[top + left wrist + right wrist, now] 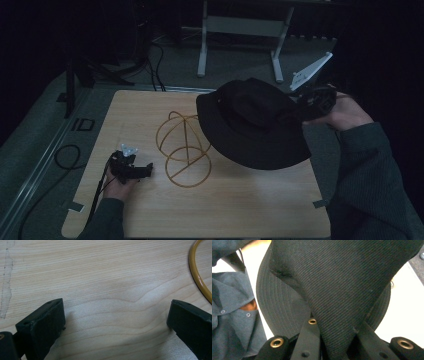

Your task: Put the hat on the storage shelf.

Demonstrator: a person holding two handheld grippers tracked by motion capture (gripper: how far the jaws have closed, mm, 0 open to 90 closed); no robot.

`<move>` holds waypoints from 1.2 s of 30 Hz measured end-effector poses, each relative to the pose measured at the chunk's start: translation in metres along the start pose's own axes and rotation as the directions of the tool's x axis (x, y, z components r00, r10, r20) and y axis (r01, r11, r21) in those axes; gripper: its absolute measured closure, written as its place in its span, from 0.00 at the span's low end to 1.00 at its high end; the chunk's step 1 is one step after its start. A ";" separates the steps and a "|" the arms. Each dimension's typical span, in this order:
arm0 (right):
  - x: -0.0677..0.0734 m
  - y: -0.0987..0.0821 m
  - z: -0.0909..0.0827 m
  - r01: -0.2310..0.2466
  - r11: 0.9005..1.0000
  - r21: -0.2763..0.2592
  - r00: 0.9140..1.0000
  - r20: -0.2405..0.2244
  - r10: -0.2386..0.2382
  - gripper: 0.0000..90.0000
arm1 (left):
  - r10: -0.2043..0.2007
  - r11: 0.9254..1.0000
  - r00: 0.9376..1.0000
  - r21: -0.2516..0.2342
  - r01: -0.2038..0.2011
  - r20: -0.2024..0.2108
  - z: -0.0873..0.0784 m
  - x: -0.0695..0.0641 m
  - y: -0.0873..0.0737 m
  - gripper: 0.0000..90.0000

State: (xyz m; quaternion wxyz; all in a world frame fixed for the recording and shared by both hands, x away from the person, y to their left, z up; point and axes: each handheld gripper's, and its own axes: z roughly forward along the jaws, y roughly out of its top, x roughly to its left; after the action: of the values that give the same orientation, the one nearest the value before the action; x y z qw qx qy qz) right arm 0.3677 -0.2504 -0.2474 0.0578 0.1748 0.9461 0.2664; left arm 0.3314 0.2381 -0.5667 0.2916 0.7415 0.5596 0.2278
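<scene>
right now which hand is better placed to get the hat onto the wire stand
Right. The right gripper is shut on the black hat's crown, holding it beside the yellow wire stand. The left gripper rests open on the table, holding nothing.

Black brimmed hat (pixel 255 125) held tilted beside the yellow wire stand (pixel 184 150).

High view overlooks the table (pixel 220 210); gripper views sit close, perhaps overlapping it.

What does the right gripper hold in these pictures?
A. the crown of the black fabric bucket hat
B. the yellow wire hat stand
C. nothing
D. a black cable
A: the right gripper is shut on the pinched crown of the black fabric bucket hat, lifted above the wooden table.
</scene>
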 end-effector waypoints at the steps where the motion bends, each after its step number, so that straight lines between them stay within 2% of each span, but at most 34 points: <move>1: 0.000 0.001 -0.001 0.004 1.000 -0.009 1.000 -0.002 -0.004 0.96 | 0.000 1.000 1.000 0.000 0.000 0.000 0.000 0.000 0.000 0.02; 22: 0.007 0.022 -0.001 0.051 0.998 -0.040 0.999 -0.003 -0.052 0.96 | 0.000 1.000 1.000 -0.001 0.000 0.000 0.000 0.000 0.000 0.02; 36: 0.009 0.040 0.005 0.079 0.995 -0.054 0.997 -0.019 -0.080 0.96 | 0.001 1.000 1.000 0.000 -0.001 0.000 0.000 0.000 0.000 0.02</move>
State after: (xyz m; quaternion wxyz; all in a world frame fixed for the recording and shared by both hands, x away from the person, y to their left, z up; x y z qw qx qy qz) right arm 0.3724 -0.2127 -0.2311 0.0629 0.1328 0.9455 0.2907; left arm 0.3316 0.2379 -0.5668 0.2918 0.7417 0.5593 0.2279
